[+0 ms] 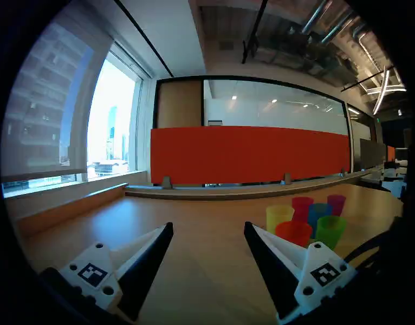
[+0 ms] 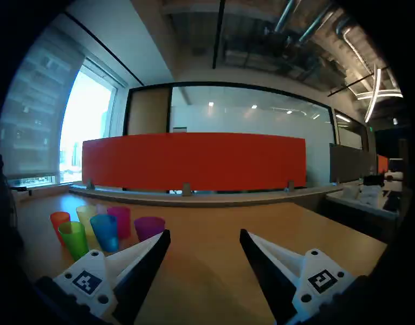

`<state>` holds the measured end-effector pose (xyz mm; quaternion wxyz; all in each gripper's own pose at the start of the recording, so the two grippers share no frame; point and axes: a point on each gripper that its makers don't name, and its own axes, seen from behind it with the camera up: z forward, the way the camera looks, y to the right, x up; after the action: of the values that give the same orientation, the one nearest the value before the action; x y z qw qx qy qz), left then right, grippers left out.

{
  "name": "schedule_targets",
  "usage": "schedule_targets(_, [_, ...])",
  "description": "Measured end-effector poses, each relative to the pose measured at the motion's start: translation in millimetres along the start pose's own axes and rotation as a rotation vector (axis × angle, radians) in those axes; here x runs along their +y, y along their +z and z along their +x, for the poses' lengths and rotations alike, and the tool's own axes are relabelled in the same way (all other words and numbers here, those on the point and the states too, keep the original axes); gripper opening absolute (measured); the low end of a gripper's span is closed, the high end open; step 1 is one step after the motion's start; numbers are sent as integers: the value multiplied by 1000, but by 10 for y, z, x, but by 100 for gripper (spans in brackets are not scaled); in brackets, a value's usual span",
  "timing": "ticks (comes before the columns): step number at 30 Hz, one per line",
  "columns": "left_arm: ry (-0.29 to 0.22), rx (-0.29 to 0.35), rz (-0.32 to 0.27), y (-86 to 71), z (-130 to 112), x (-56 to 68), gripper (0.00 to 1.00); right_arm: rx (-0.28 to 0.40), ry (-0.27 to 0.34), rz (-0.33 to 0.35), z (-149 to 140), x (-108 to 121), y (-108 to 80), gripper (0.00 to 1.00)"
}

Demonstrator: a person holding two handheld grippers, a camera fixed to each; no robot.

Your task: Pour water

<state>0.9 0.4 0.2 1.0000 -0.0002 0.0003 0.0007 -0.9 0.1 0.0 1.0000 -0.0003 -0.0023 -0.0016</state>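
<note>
Tho colours differ, 6 cups (image 1: 317,215) bunched tog.

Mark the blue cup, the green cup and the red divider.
blue cup (image 2: 105,233): right gripper view, side wall.
green cup (image 2: 74,239): right gripper view, side wall.
red divider (image 2: 194,161): right gripper view, middle of panel face.

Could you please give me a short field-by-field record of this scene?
surface: wooden table
cups: six, upright, clustered
colours: orange, green, yellow, blue, pink, purple
contents: cannot tell
left gripper: open, empty, cups to its right
right gripper: open, empty, cups to its left
backdrop: red divider, window
</note>
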Motion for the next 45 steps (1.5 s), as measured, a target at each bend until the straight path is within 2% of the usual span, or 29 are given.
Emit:
schedule_targets(5, [6, 12, -5, -3, 136, 31, 97, 10, -11, 4, 148, -1, -5, 99])
schedule_targets(8, [4, 17, -29, -5, 272, 83, 97, 11, -10, 13, 267, -15, 6, 99])
schedule_targets(17, [4, -7, -84, 42, 653, 182, 98, -32, 3, 29, 644, 8, 51, 99])
schedule_targets(29, [24, -17, -145, 163, 1346, 264, 98, -64, 31, 87, 1319, -59, 91, 100])
schedule_targets(35, [6, -32, -172, 196, 1577, 313, 97, -78, 13, 115, 1587, -129, 97, 100])
schedule_targets(41, [-15, -56, -207, 216, 1744, 346, 97, -71, 31, 149, 1847, -208, 111, 100])
schedule_targets(45, [-29, -61, -224, 223, 1828, 367, 98, -69, 37, 169, 1913, -240, 118, 99])
